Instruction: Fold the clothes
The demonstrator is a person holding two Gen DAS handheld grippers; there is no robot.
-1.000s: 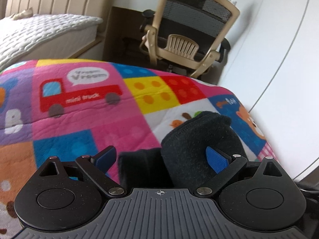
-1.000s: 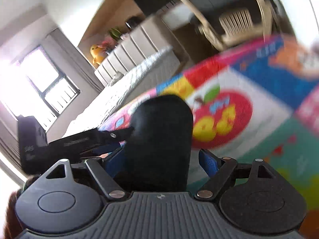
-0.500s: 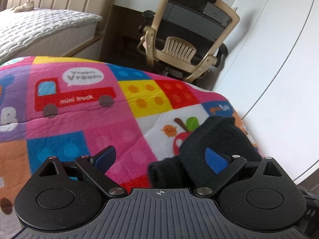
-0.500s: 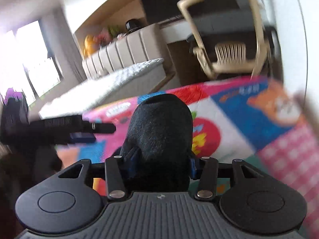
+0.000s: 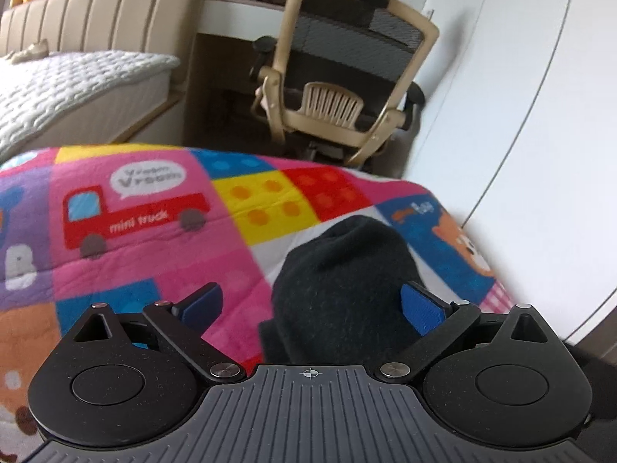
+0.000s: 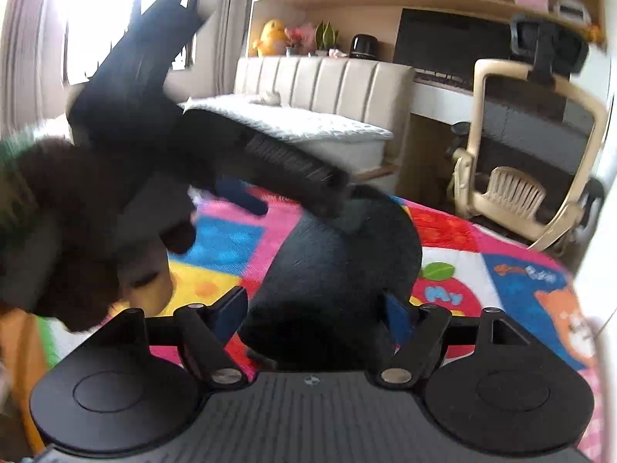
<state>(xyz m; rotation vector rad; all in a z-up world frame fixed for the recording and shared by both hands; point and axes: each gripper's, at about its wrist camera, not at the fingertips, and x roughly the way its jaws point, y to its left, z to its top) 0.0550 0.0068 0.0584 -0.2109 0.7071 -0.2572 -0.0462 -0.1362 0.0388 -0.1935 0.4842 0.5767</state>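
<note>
A black fleece garment [image 5: 343, 277], folded into a rounded bundle, lies on the colourful play mat [image 5: 154, 239]. In the left wrist view my left gripper [image 5: 312, 305] is open, and the bundle sits between its blue pads nearer the right pad [image 5: 418, 306]. In the right wrist view the same garment [image 6: 339, 270] sits between the blue pads of my right gripper [image 6: 314, 314], whose jaws stand apart at its sides. The left gripper [image 6: 270, 166] shows above the garment's top in the right wrist view.
A beige office chair [image 5: 347, 88] stands beyond the mat's far edge by a desk. A bed with a white quilt [image 5: 69, 88] is at the left. A white wall [image 5: 540, 115] runs along the right. The person's sleeve [image 6: 58, 212] is at the left in the right wrist view.
My right gripper was shut on the garment half a second ago and its jaws have now opened. The left gripper has shifted over the bundle, which now sits more centred in its view.
</note>
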